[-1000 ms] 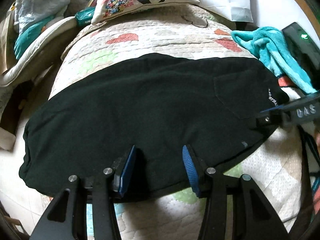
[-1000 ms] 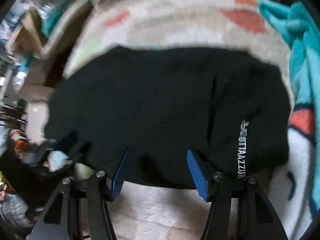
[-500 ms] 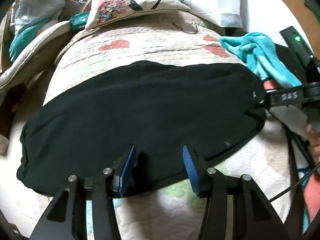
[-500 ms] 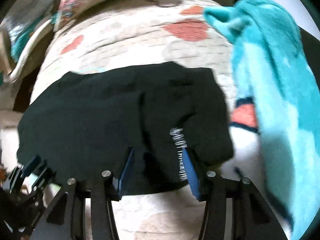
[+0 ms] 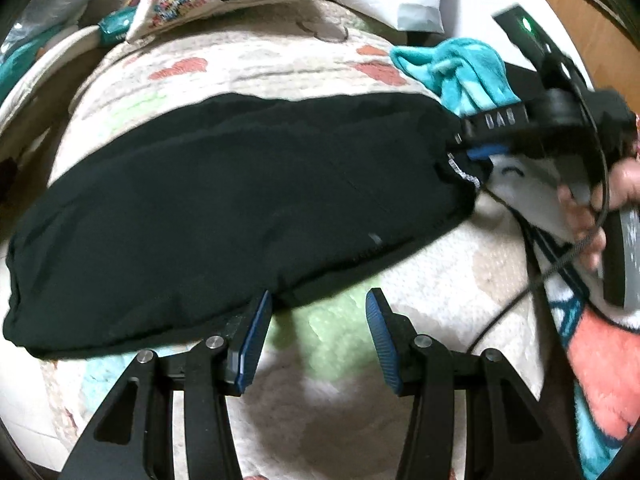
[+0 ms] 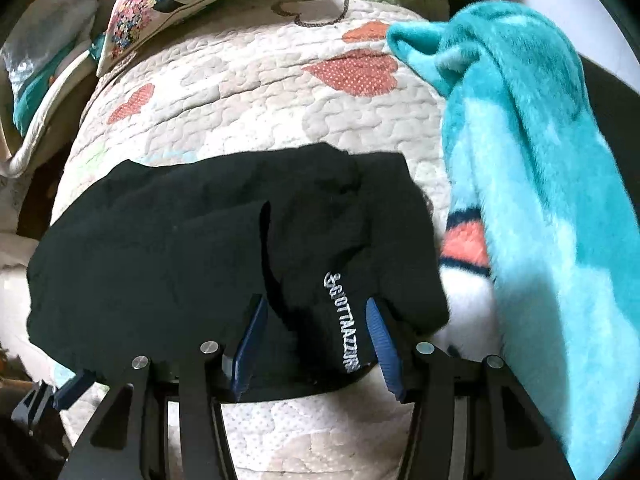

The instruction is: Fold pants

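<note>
Black knit pants [image 5: 240,204], one pair, lie as a long doubled band across the middle of both frames on the cream quilted heart-print bedspread [image 5: 420,280]; by the look of it the lengthwise fold is done and the crosswise folds are left.

Left gripper [image 5: 316,316], lower centre of its frame, stands with blue pads apart over bare quilt at the pants' near hem, holding nothing. Right gripper [image 6: 316,336], lower centre of its frame, has the white-lettered end of the pants between its pads; whether they press on the cloth I cannot tell. Counted: two grippers, one turquoise fleece blanket [image 6: 540,160] at the right, one floral cushion [image 6: 160,4] upper left, one person's hand [image 5: 600,200] at the right edge.
</note>
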Available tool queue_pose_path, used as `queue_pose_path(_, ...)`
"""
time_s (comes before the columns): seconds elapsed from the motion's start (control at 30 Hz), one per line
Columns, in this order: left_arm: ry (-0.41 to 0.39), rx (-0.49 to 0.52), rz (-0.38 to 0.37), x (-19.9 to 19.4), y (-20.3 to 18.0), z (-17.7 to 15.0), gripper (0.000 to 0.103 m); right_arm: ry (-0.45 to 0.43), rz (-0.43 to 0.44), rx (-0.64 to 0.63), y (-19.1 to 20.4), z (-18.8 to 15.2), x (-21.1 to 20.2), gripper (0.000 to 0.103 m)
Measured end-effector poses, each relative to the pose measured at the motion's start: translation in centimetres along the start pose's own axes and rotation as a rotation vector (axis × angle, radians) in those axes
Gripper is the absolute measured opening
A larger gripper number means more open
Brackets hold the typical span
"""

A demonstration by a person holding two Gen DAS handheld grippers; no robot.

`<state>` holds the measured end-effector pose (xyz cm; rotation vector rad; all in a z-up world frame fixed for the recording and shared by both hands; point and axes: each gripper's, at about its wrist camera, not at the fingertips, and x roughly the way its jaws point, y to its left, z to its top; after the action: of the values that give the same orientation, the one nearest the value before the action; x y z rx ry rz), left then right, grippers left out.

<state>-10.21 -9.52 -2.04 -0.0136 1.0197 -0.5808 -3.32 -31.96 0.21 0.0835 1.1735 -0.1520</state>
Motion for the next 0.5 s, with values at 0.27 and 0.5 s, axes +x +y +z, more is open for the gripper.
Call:
queue_pose_path(0.27, 0.034, -0.004, -0.027, 0.3, -0.4, -0.6, 0.048, -0.061, 0.021, 0.051, -1.6, 2.4, -2.0, 0.056)
queue_pose_path(0.5, 0.041, -0.027, -0.026, 0.5, 0.1, -0.4, 0.048, -0.086, 0.041, 0.119, -3.7, 4.8, -2.4, 0.060)
